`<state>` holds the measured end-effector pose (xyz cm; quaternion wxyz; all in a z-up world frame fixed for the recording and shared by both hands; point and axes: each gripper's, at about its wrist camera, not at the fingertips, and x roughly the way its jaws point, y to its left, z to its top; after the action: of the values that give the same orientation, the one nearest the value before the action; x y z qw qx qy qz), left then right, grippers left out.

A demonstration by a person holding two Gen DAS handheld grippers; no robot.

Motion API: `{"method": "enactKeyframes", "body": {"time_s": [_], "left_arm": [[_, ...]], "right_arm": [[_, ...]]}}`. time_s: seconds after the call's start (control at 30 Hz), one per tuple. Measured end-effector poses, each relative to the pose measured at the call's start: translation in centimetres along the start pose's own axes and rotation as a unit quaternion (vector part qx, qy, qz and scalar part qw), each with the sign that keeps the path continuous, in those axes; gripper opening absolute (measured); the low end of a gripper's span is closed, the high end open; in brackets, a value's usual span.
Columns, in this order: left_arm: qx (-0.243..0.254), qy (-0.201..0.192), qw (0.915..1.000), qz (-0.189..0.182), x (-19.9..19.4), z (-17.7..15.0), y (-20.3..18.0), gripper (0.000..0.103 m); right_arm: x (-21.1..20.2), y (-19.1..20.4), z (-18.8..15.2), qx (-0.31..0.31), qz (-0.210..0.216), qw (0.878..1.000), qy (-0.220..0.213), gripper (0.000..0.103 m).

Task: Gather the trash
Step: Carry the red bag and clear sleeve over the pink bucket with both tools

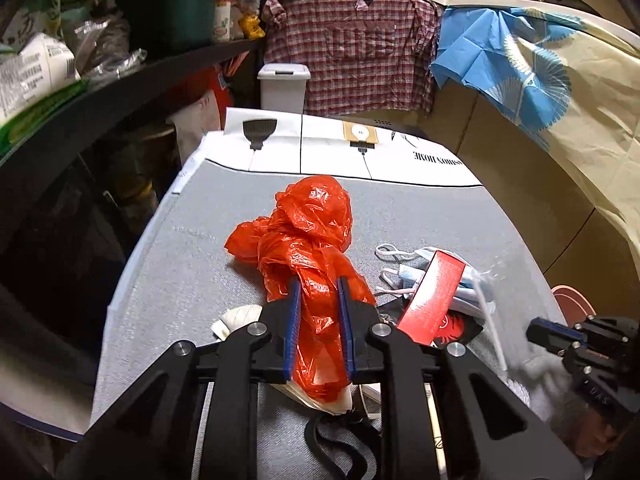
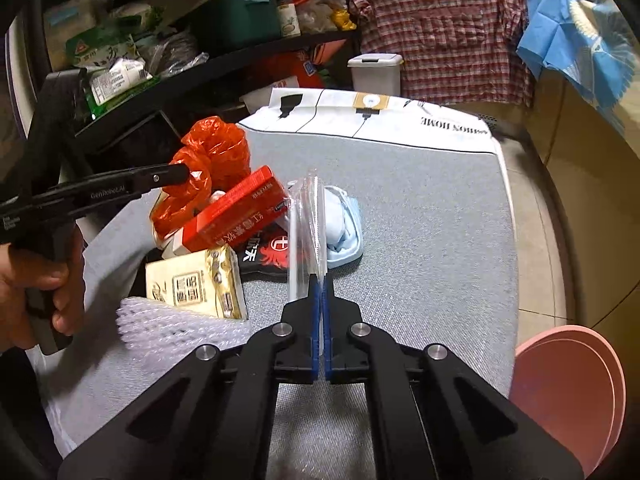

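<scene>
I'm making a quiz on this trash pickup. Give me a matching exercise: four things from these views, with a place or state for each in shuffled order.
Things:
1. orange plastic bag
2. clear plastic sleeve
3. white lidded bin
4. red box

Places or states:
A. beyond the far end of the table
B. pinched in the right gripper
C. leaning on the pile, held by neither
D. between the left gripper pads

Pairs: 1-D, 2-B, 3-A, 4-C

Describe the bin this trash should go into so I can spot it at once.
Look past the far end of the grey-topped table, where the white printed cloth hangs over. Against the hanging plaid shirt stands a small bin. It is the only pale grey box with a flat lid there.
</scene>
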<state>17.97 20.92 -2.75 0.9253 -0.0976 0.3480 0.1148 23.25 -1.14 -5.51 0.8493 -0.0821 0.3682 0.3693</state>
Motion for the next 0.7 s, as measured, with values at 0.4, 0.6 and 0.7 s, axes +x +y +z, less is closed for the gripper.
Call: {"method": "enactKeyframes", "body": {"time_s": [0.4,0.6,0.7], "left_arm": [[0.005,-0.041,0.9991,-0.006,-4.1,0.6,-0.7,0.017],[0.009,-0.054,0.9984,-0.014,-6.4,0.1,-1.4,0.017],[-0.001,-0.058,0.9981,-0.021,-7.5,-0.4,-1.8,0.017]], "right_arm": [[-4.9,0.1,0.1,0.023,-0.022,0.999,-0.035,0.001],[-7.7,0.2,-0.1,0.034,-0.051,0.997,-0.049,0.001],[-9.3,0.2,-0.6,0.038,-0.066,0.996,-0.055,0.001]]}}
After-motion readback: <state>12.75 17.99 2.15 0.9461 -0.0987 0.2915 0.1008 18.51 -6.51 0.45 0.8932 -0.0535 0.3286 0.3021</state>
